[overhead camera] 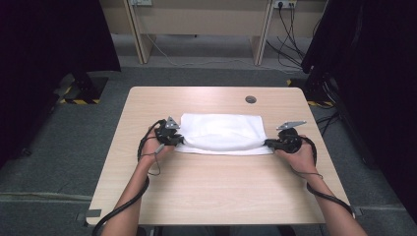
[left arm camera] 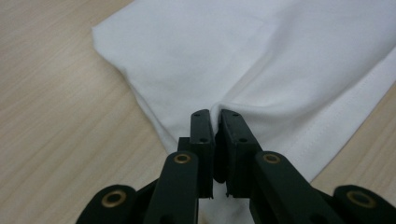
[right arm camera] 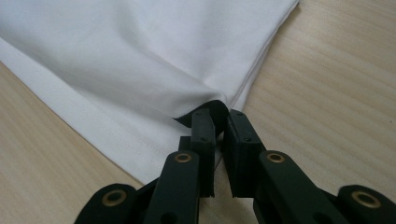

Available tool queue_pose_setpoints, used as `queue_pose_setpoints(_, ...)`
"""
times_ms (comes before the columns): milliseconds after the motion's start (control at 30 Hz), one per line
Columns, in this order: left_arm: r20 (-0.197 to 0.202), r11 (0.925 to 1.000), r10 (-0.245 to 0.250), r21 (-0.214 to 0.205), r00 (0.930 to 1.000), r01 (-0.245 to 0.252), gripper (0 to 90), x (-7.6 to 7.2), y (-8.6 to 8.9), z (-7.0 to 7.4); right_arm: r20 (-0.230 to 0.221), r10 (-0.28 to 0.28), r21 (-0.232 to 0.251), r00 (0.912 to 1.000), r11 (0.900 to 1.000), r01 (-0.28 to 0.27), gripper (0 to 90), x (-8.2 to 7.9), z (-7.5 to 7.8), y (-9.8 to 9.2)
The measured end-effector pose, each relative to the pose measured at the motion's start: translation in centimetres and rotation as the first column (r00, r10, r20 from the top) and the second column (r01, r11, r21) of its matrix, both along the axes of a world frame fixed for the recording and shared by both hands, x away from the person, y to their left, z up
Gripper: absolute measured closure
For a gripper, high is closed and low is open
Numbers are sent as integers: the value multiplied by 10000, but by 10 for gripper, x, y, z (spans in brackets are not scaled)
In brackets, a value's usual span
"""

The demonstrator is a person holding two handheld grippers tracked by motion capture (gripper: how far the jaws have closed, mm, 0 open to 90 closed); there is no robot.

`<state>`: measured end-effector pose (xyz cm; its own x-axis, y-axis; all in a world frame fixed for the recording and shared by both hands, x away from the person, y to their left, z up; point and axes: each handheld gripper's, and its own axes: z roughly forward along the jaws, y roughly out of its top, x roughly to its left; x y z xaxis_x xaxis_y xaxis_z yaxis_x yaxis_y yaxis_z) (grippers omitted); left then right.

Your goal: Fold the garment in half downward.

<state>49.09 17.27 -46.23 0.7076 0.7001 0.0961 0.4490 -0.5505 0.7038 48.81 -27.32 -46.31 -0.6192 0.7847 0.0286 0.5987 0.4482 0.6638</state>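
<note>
A folded white cloth (overhead camera: 221, 132) lies across the middle of the wooden table (overhead camera: 211, 191). My left gripper (overhead camera: 178, 141) is at the cloth's near left corner, jaws shut on a fold of the white cloth (left arm camera: 261, 56), as the left gripper view (left arm camera: 216, 114) shows. At the near right corner my right gripper (overhead camera: 269, 143) is shut on the cloth's edge; in the right gripper view (right arm camera: 217, 113) the cloth (right arm camera: 140, 60) bunches up between the jaws. A stitched hem (right arm camera: 93, 121) runs along the near edge.
A round cable hole (overhead camera: 251, 99) sits in the table's far side. Dark curtains stand left and right of the table, a desk frame with cables behind it. Bare tabletop lies in front of the cloth, toward the person.
</note>
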Motion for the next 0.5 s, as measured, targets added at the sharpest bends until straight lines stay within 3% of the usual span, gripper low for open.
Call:
queue_pose_setpoints(300, 519, 9995, 100, -299, 9986, -84, 841, 1, 2, 21, 167, -121, 237, 9998, 9996, 117, 837, 0, 8, -2)
queue_pose_setpoints(433, 841, 9990, 102, -440, 9964, -65, 842, 2, 4, 34, 504, -195, 349, 9985, 9992, 177, 839, -2, 19, -3)
queue_pose_setpoints(467, 1530, 9985, 25, -540, 9882, 58, 842, -9, 6, 54, 504, -195, 349, 9985, 9992, 177, 839, -2, 19, -3)
queue_pose_setpoints(500, 1530, 9985, 25, -540, 9882, 58, 841, -9, 6, 54, 504, -195, 349, 9985, 9992, 177, 839, -2, 19, -3)
